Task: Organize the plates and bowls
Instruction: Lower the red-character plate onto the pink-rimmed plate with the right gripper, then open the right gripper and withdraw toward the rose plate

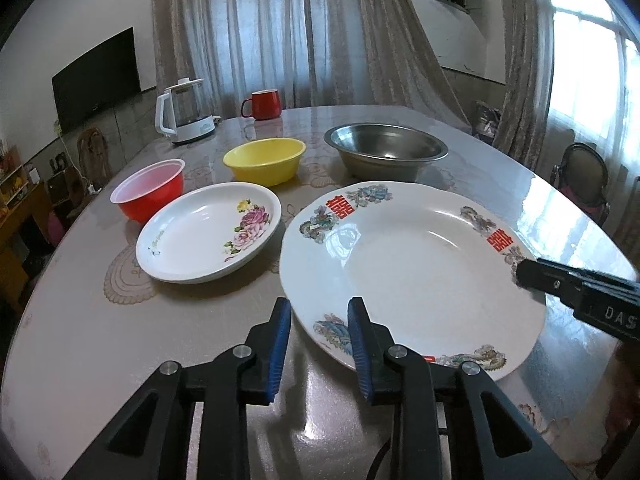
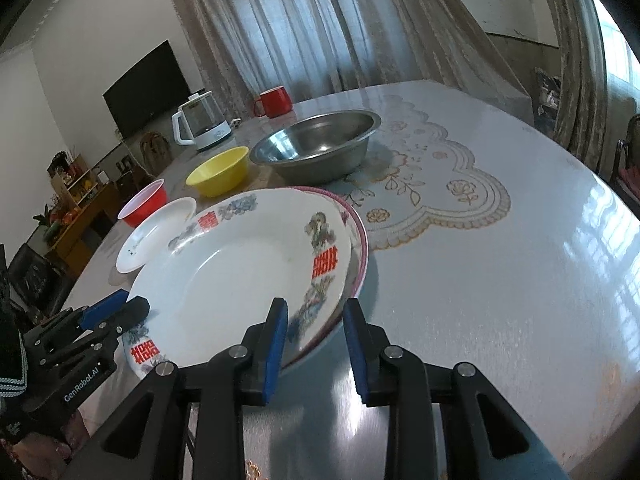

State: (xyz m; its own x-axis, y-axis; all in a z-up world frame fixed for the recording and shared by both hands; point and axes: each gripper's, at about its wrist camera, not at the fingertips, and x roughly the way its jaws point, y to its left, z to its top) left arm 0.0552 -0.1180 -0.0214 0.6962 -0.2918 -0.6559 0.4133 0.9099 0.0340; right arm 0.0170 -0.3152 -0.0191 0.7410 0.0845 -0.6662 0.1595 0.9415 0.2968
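The large white plate [image 1: 404, 276] with red characters and dragon motifs lies near the front of the table [image 2: 500, 280], on top of a pink-rimmed plate [image 2: 360, 240] that shows only at its right edge in the right wrist view; the left gripper [image 1: 320, 312] has its jaws apart astride the near-left rim, and the right gripper [image 2: 314, 312] stands open astride the near-right rim; neither seems to pinch the plate yet, though the rim passes so close to the pads that contact is hard to rule out.

The step in hand looks like seating or lifting this plate with both grippers; to do it well, close both on the rim evenly, keep the plate level, and centre it over the one beneath so no edge overhangs.

To the left sits a smaller floral plate [image 1: 210, 232], possibly two stacked; beyond it a red bowl [image 1: 150, 190] with a white inside, a yellow bowl [image 1: 264, 160] and, far right, a steel basin [image 1: 384, 150]; all look empty; a kettle [image 1: 186, 110] and red mug [image 1: 262, 104] stand farther back.
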